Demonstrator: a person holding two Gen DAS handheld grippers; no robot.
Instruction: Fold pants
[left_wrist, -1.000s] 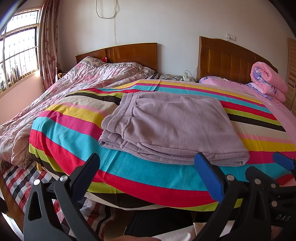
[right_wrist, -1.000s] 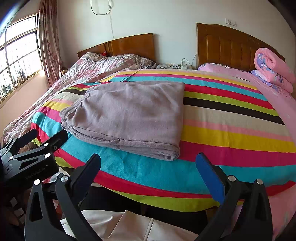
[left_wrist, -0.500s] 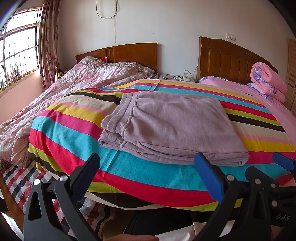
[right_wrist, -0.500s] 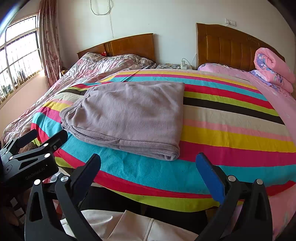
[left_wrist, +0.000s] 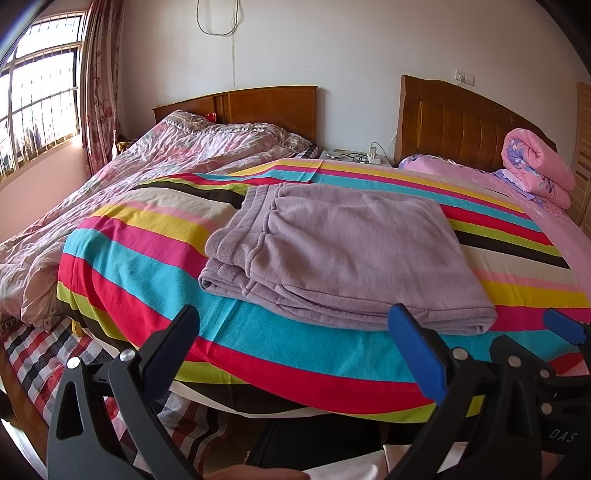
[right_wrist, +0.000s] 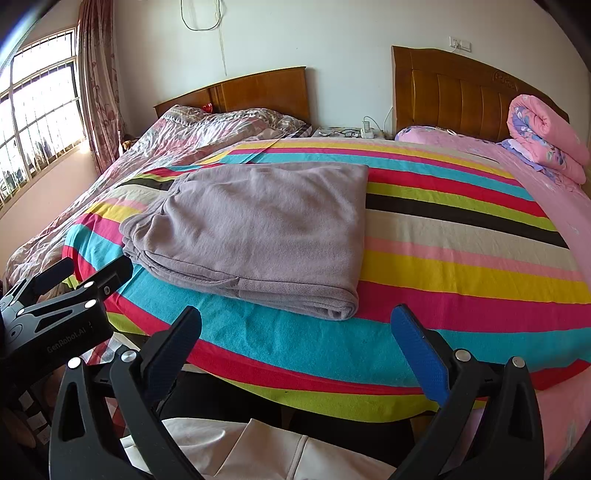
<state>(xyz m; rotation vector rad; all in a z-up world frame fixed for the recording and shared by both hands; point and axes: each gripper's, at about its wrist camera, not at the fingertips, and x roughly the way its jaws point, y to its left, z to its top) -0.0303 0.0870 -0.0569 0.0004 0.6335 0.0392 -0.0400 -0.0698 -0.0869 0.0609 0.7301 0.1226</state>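
Observation:
Mauve fleece pants (left_wrist: 343, 254) lie folded in a flat rectangle on the striped blanket (left_wrist: 140, 266), waistband at the left. They also show in the right wrist view (right_wrist: 266, 232). My left gripper (left_wrist: 295, 347) is open and empty, held back from the bed's near edge, below the pants. My right gripper (right_wrist: 295, 347) is open and empty, also off the bed's near edge, to the right of the left one. The left gripper shows at the lower left of the right wrist view (right_wrist: 81, 277). The right gripper's fingertip (left_wrist: 561, 325) shows at the right edge of the left wrist view.
A crumpled pink quilt (left_wrist: 122, 184) covers the bed at left. A rolled pink quilt (right_wrist: 546, 136) lies at the right headboard. A nightstand with chargers (left_wrist: 354, 157) stands between two wooden headboards. A window (left_wrist: 33, 110) is at left. A checked sheet (left_wrist: 37, 354) hangs below the blanket.

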